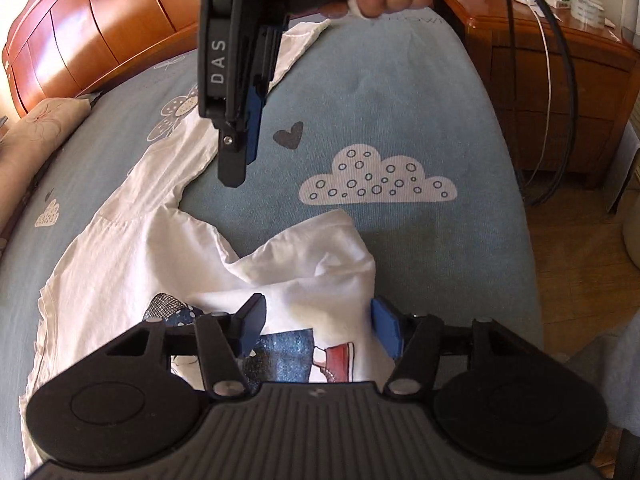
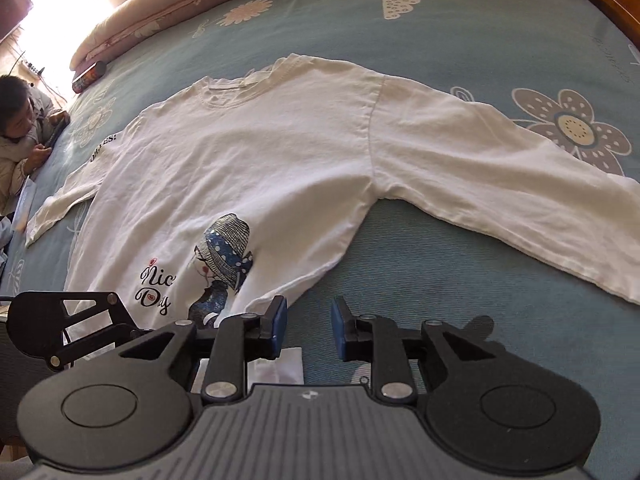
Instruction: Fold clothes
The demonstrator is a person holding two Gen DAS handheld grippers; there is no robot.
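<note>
The white shirt (image 2: 256, 160) lies spread on the blue bedsheet (image 2: 440, 280). Left gripper (image 1: 316, 324) stands open over its bunched hem; right gripper (image 2: 308, 328) is open too, holding nothing.

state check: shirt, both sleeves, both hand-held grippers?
shirt: flat on the bed, print up, hem corner bunched
right sleeve: spread out, unfolded
left sleeve: spread out, unfolded
left hand-held gripper: open, over the bunched hem
right hand-held gripper: open, empty, over the sheet
</note>
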